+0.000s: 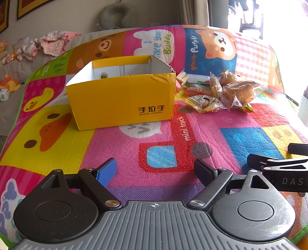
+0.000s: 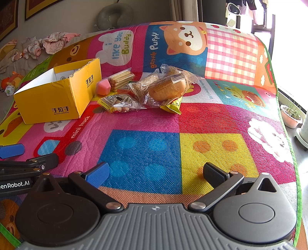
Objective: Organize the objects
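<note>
An open yellow cardboard box (image 1: pixel 123 100) stands on the colourful play mat; it also shows at the left of the right wrist view (image 2: pixel 57 96). To its right lies a pile of wrapped snacks: bread buns in clear wrap (image 1: pixel 238 92) (image 2: pixel 167 90), a biscuit stick pack (image 2: pixel 121 78), a pink block (image 2: pixel 103 87) and yellow sachets (image 1: pixel 202 102) (image 2: pixel 117 102). My left gripper (image 1: pixel 156 169) is open and empty, low over the mat in front of the box. My right gripper (image 2: pixel 156 173) is open and empty, short of the snacks.
The mat (image 2: pixel 192 125) covers a bed-like surface with a green edge at the right (image 2: pixel 279 96). Clothes and soft toys (image 1: pixel 38 46) lie at the far left. A neck pillow (image 2: pixel 115 15) sits at the back. A plant pot (image 2: pixel 291 115) stands on the floor at right.
</note>
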`<action>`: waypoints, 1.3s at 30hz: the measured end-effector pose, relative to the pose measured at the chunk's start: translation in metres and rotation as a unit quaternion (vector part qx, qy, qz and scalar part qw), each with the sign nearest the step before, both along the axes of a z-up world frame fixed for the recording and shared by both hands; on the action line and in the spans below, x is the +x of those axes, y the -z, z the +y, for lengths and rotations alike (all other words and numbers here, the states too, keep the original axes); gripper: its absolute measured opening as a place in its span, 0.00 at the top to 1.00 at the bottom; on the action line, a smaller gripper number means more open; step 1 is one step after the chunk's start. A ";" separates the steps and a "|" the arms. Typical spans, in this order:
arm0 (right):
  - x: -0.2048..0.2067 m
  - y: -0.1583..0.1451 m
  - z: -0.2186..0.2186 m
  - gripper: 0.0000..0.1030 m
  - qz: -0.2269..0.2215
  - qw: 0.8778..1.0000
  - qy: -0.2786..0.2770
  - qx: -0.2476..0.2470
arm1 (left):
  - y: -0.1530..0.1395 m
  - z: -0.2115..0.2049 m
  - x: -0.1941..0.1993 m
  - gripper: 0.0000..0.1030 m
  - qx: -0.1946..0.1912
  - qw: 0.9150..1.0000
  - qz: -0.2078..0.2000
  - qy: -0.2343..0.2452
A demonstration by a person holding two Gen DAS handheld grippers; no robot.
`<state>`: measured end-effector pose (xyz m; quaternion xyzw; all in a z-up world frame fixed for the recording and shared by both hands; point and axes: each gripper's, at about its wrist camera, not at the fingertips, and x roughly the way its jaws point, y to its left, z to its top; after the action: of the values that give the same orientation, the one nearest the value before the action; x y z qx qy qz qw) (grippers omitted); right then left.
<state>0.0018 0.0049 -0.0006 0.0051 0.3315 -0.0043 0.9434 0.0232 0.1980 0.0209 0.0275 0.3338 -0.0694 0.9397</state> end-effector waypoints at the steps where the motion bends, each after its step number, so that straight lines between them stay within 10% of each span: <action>1: 0.000 0.000 -0.001 0.00 0.000 1.000 0.000 0.000 | 0.000 0.000 0.000 0.11 0.000 1.000 0.000 0.000; 39: 0.000 -0.001 -0.007 0.00 -0.001 1.000 0.006 0.001 | 0.001 0.000 0.001 0.10 0.002 1.000 0.001 -0.001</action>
<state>0.0015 -0.0020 0.0000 0.0081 0.3309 -0.0094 0.9436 0.0239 0.1984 0.0200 0.0295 0.3348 -0.0680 0.9394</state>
